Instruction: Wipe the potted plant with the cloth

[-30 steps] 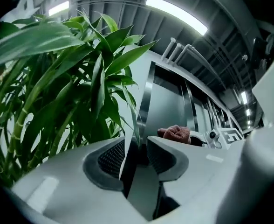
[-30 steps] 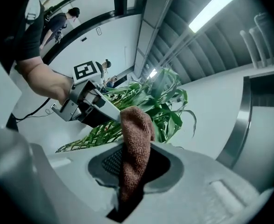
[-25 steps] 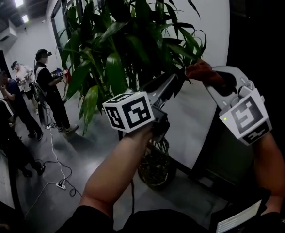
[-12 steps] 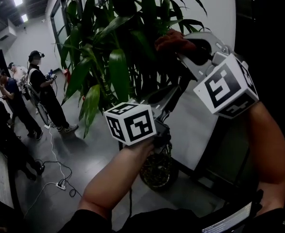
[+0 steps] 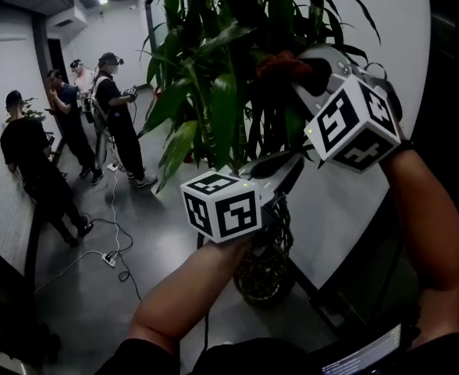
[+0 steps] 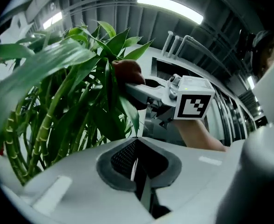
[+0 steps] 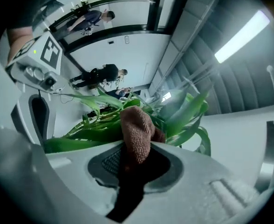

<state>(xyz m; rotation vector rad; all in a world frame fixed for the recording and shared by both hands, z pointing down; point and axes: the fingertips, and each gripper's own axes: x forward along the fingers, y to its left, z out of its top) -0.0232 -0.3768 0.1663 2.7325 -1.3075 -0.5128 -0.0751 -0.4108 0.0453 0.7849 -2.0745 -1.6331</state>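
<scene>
Head view has the potted plant (image 5: 218, 92) filling the upper middle of the frame, its woven pot (image 5: 262, 276) on the floor at lower centre by a white wall (image 5: 346, 201). The right gripper (image 5: 293, 75) comes in from the upper right and is clenched on a reddish-brown cloth (image 5: 280, 62), whose bunched end sits among the upper leaves and appears to touch them. In the right gripper view the cloth stands up from between the pads, with green blades just behind it. The left gripper (image 6: 136, 161) reaches up from lower centre with its jaws closed together. A leaf tip (image 6: 131, 120) hangs just above them, and whether the thin pale sliver between the pads is a leaf edge I cannot tell. Several people (image 5: 81, 123) stand well apart at the upper left.

I judge the wiping to be under way at the top of the foliage. Nothing shows which leaves are already clean, and the many lower and left-hand leaves look to remain.
</scene>
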